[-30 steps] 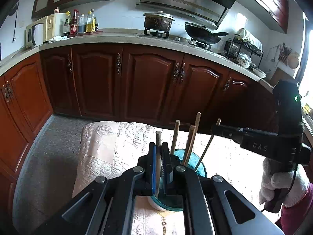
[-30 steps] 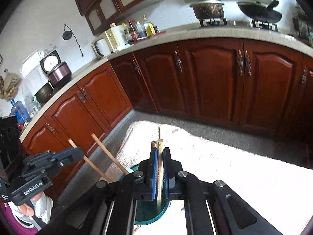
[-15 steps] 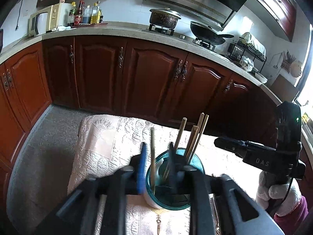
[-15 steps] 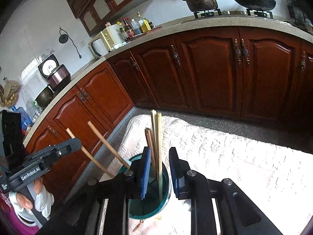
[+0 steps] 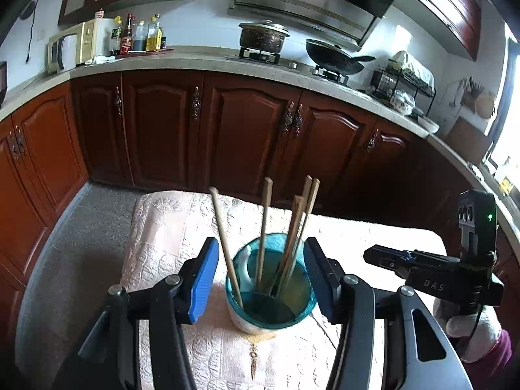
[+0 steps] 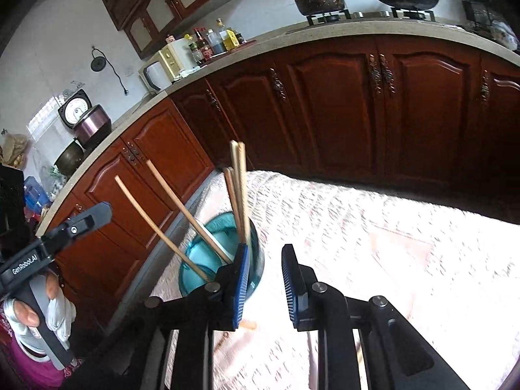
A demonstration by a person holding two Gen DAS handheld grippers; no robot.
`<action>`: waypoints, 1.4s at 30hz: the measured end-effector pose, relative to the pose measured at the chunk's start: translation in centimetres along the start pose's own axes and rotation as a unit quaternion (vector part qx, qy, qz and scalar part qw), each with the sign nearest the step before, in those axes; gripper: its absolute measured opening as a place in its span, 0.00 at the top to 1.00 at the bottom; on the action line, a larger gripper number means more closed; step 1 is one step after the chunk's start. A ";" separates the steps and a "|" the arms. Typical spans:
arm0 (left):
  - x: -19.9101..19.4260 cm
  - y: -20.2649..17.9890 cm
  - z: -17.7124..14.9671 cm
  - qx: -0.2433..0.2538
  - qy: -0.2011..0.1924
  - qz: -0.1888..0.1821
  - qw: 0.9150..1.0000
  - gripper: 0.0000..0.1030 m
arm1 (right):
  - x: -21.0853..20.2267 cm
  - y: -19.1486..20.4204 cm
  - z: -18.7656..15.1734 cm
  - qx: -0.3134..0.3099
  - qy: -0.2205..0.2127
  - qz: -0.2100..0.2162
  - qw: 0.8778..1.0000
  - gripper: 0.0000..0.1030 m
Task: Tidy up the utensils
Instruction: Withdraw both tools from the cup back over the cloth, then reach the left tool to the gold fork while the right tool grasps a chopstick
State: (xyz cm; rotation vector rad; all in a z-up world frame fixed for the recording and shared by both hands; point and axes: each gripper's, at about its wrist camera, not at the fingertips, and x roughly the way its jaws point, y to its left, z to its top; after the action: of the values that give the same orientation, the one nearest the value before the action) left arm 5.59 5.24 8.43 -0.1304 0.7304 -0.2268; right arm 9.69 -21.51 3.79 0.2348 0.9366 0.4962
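Note:
A teal glass cup [image 5: 271,295] stands on a table with a cream lace cloth [image 5: 162,237]. Several wooden chopsticks [image 5: 265,227] lean upright inside it. My left gripper [image 5: 258,276] is open and empty, its blue-padded fingers on either side of the cup. My right gripper [image 6: 265,287] is open and empty, just right of the cup [image 6: 208,256] in its own view, where the chopsticks [image 6: 242,188] also show. The right gripper [image 5: 422,266] also appears at the right of the left wrist view.
Dark red kitchen cabinets [image 5: 247,136] run behind the table under a stone counter with a pot [image 5: 263,37], a wok [image 5: 334,57] and a microwave [image 5: 70,52]. Grey floor [image 5: 74,237] lies left of the table. A gloved hand [image 6: 52,312] holds the left gripper.
Both grippers were shut on chopsticks over the cup. They opened, the chopsticks dropped into the cup, and both grippers have drawn back and opened wider.

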 end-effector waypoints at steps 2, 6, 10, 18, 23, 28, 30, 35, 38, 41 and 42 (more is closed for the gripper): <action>0.1 -0.8 -0.7 0.006 0.007 -0.002 1.000 0.46 | -0.6 -0.7 -0.7 0.004 0.003 -0.008 1.000 0.77; 0.3 -2.4 -1.9 0.024 0.020 -0.004 1.000 0.45 | -1.8 -2.2 -2.6 0.015 0.011 -0.026 0.999 0.76; 0.6 -3.6 -3.2 0.039 0.033 -0.006 0.999 0.45 | -2.6 -3.9 -4.6 0.028 0.024 -0.043 0.998 0.76; 1.6 -5.5 -5.4 0.051 0.062 -0.013 0.997 0.45 | -1.7 -7.4 -9.2 0.059 0.073 -0.075 0.993 0.75; 2.4 -6.0 -7.0 0.053 0.084 -0.021 0.995 0.45 | 0.2 -9.6 -12.1 0.078 0.107 -0.100 0.986 0.75; 4.0 -6.3 -8.5 0.052 0.114 -0.024 0.992 0.45 | 2.9 -10.5 -13.9 0.080 0.137 -0.120 0.980 0.75; 4.5 -6.4 -8.9 0.052 0.124 -0.025 0.991 0.45 | 3.7 -10.6 -14.1 0.086 0.142 -0.111 0.980 0.75; 5.1 -6.9 -9.5 0.054 0.132 -0.029 0.989 0.45 | 4.6 -10.9 -13.7 0.093 0.133 -0.110 0.981 0.75; 5.4 -7.2 -9.6 0.053 0.137 -0.031 0.989 0.45 | 4.8 -11.3 -13.5 0.094 0.128 -0.112 0.981 0.76; 5.7 -7.4 -9.7 0.054 0.140 -0.034 0.988 0.45 | 4.4 -12.2 -13.3 0.091 0.125 -0.125 0.980 0.77; 5.8 -7.5 -9.8 0.055 0.141 -0.034 0.988 0.45 | 3.8 -12.5 -13.4 0.090 0.121 -0.141 0.978 0.77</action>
State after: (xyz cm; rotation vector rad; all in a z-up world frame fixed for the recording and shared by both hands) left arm 1.99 -3.79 -1.03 -0.0169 0.9942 -0.3555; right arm 4.44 -30.65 -11.73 0.2024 1.2344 0.1800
